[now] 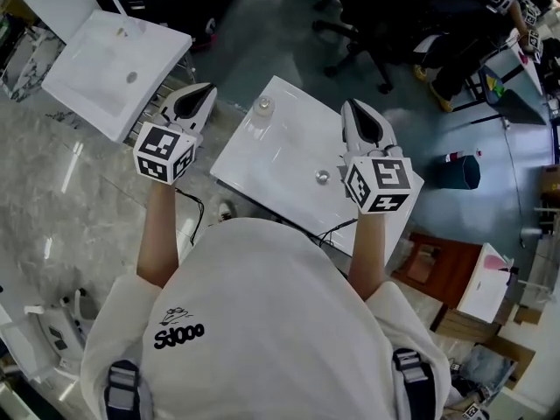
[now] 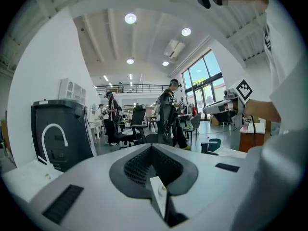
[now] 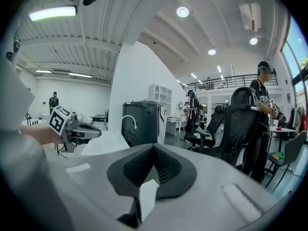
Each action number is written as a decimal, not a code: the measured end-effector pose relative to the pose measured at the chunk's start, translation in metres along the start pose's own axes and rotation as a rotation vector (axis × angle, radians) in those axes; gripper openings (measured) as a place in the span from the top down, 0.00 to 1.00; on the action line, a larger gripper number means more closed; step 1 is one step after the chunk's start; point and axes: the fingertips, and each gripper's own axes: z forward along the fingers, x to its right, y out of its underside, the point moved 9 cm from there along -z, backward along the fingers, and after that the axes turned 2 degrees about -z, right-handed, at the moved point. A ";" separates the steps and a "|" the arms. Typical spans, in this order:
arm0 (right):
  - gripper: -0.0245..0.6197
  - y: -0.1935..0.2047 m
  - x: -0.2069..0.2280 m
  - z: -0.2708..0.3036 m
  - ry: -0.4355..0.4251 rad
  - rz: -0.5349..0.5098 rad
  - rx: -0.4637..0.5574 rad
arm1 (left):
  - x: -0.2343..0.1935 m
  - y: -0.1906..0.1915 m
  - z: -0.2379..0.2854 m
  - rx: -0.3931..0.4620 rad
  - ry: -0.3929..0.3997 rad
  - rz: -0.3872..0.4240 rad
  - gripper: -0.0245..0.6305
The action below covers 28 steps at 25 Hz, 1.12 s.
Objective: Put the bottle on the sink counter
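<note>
A small clear bottle (image 1: 262,105) stands upright on the far left corner of the white sink counter (image 1: 280,160), whose drain (image 1: 323,176) lies near its middle. My left gripper (image 1: 203,91) is held up left of the counter, level with the bottle, jaws together and nothing in them. My right gripper (image 1: 353,106) hovers over the counter's right side, also shut and empty. In the left gripper view the closed jaws (image 2: 153,148) point out into the room; the right gripper view shows the same of its own (image 3: 154,148).
A second white sink (image 1: 114,64) rests on a wire rack at the upper left. Black office chairs (image 1: 367,24) stand beyond the counter, a teal bin (image 1: 458,171) and a brown box (image 1: 437,269) to the right. People (image 2: 168,112) stand further off.
</note>
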 end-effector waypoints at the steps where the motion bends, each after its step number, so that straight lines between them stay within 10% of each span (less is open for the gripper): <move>1: 0.95 -0.005 -0.002 0.000 -0.006 -0.012 0.014 | 0.001 -0.009 -0.002 0.012 0.000 0.018 0.95; 13: 0.95 -0.044 -0.017 0.003 -0.050 -0.060 0.086 | 0.018 -0.066 -0.015 0.119 0.046 0.154 0.95; 28: 0.95 -0.036 -0.032 0.010 -0.087 -0.063 0.084 | 0.014 -0.050 -0.019 0.080 0.047 0.104 0.95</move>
